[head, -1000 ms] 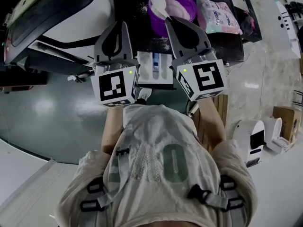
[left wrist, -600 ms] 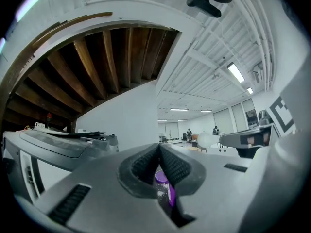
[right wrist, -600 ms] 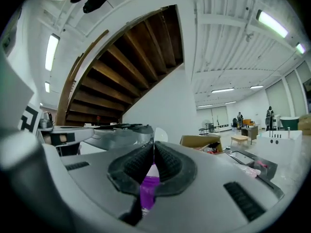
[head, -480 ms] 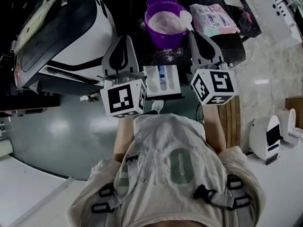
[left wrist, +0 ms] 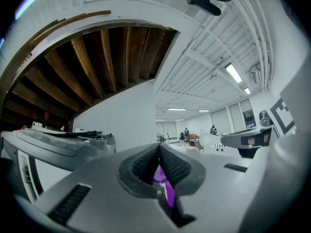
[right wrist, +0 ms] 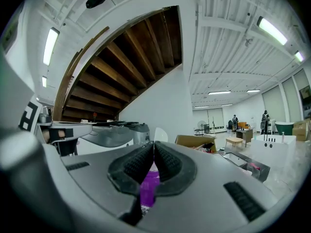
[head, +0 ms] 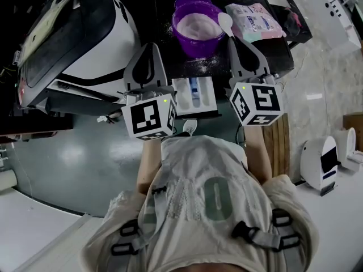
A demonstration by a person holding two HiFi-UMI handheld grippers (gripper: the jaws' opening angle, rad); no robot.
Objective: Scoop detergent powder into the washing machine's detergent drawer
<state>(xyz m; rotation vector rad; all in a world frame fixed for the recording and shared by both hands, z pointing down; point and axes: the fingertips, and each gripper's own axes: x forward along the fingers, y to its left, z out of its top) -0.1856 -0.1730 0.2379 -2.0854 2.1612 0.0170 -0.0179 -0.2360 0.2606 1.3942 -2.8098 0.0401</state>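
- The right tongs [right wrist: 154,144] are clenched on the handle of a white scoop [right wrist: 159,134]. Its bowl stands up just past the tips.
- The left tongs [left wrist: 159,147] are pressed together with nothing between them. Only a sliver of purple shows through the gap lower down.
- In the head view the scoop's bowl sits over the right rim of a purple tub [head: 195,49], which holds pale detergent powder [head: 195,26].
- The tub stands on a dark bench [head: 272,52], with loose powder scattered around its base.
- The white detergent drawer [head: 180,95] is pulled out between the two tongs, nearer the person than the tub. It has a blue piece in its middle compartment.
- The washing machine [head: 85,33] lies to the left of the tub and drawer.
- A pink-and-white packet [head: 255,17] lies on the bench just right of the tub.
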